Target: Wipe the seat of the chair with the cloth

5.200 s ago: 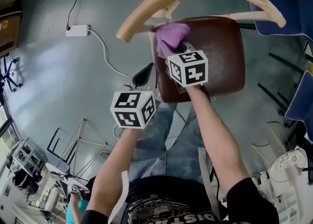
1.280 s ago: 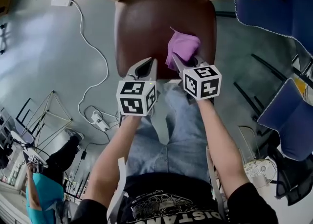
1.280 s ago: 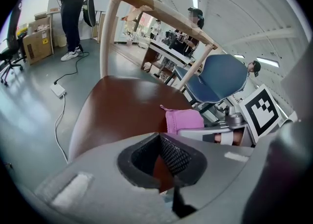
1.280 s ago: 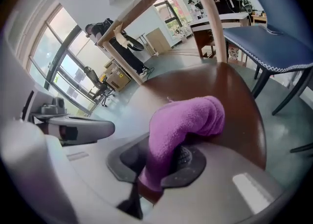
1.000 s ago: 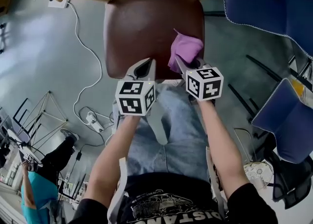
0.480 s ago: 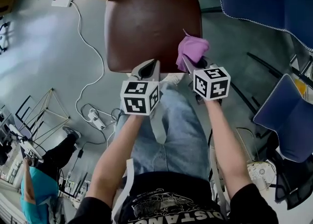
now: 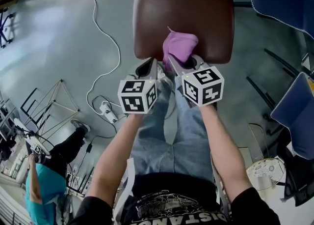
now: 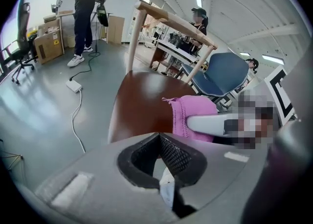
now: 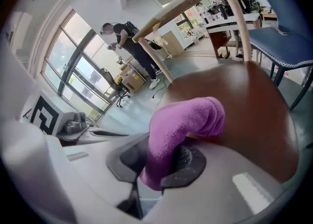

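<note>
Cloth [image 7: 179, 46] is bunched at the front edge of the brown seat [image 7: 196, 8], and I've got it pinched in my right gripper [image 7: 182, 63], jaws clamped on its lower fold. The purple bundle rests on the seat near the middle of that edge. My left gripper [image 7: 147, 68] hangs just beside it at the same edge, jaws closed together on nothing.

Brown seat [image 7: 184, 13] carries the purple cloth [image 7: 179, 46] (bunched), apparently touching its front.
</note>
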{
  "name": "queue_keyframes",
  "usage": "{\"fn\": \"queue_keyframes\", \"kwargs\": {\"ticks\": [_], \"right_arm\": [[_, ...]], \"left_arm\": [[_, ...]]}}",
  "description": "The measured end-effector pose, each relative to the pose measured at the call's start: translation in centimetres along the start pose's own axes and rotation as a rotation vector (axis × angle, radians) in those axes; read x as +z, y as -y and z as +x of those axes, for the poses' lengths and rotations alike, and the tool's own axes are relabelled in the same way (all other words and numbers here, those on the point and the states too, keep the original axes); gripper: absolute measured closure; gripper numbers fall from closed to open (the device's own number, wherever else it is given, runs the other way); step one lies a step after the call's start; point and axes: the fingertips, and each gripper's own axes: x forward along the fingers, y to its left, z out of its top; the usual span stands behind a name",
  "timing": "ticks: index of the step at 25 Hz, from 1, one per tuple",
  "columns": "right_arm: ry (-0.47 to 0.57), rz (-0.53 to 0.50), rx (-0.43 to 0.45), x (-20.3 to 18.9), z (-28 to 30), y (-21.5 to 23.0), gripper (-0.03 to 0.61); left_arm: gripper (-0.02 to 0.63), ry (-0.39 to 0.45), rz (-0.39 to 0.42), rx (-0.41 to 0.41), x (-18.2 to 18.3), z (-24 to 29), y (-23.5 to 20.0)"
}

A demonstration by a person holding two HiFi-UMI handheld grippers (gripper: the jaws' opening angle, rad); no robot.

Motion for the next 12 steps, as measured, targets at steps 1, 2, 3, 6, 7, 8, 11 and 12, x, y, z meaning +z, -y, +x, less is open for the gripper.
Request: {"fn": "queue_keyframes", "kwargs": {"ticks": [1,2,3,6,7,8,11,12], "right_arm": [[-0.001,-0.002,0.011,0.0,1.0,-1.2,0.512],[-0.001,-0.006,0.021,-0.1,2.0,-2.4,0.512],[-0.003,-0.012,0.03,-0.1,3.0,-3.4,0.512],[-0.018,-0.03,0.068,-0.6,6.2,-6.3,0.512],[-0.026,-0.036,0.085,-0.9,7.3,-7.2,0.512],[-0.035,-0.042,0.096,-1.2,8.3,-8.0,0.511],[-0.052,-0.055,0.082,-1.8,10.6,-8.5,0.511],[-0.056,-0.056,0.063,-1.9,11.0,-8.3,0.511]], "left_arm": [[0.614,0.002,-0.002,0.006,-0.1,-0.5,-1.1],[0.614,0.006,-0.006,0.012,-0.1,-0.9,-2.2],[0.614,0.011,-0.011,0.017,-0.1,-1.2,-3.2],[0.614,0.017,-0.026,0.032,-0.1,-2.3,-6.2],[0.614,0.018,-0.031,0.034,-0.2,-2.7,-7.2],[0.614,0.017,-0.034,0.035,-0.3,-3.1,-7.9],[0.614,0.012,-0.028,0.025,-0.6,-3.5,-9.2],[0.614,0.009,-0.025,0.019,-0.7,-3.5,-9.3]]}}
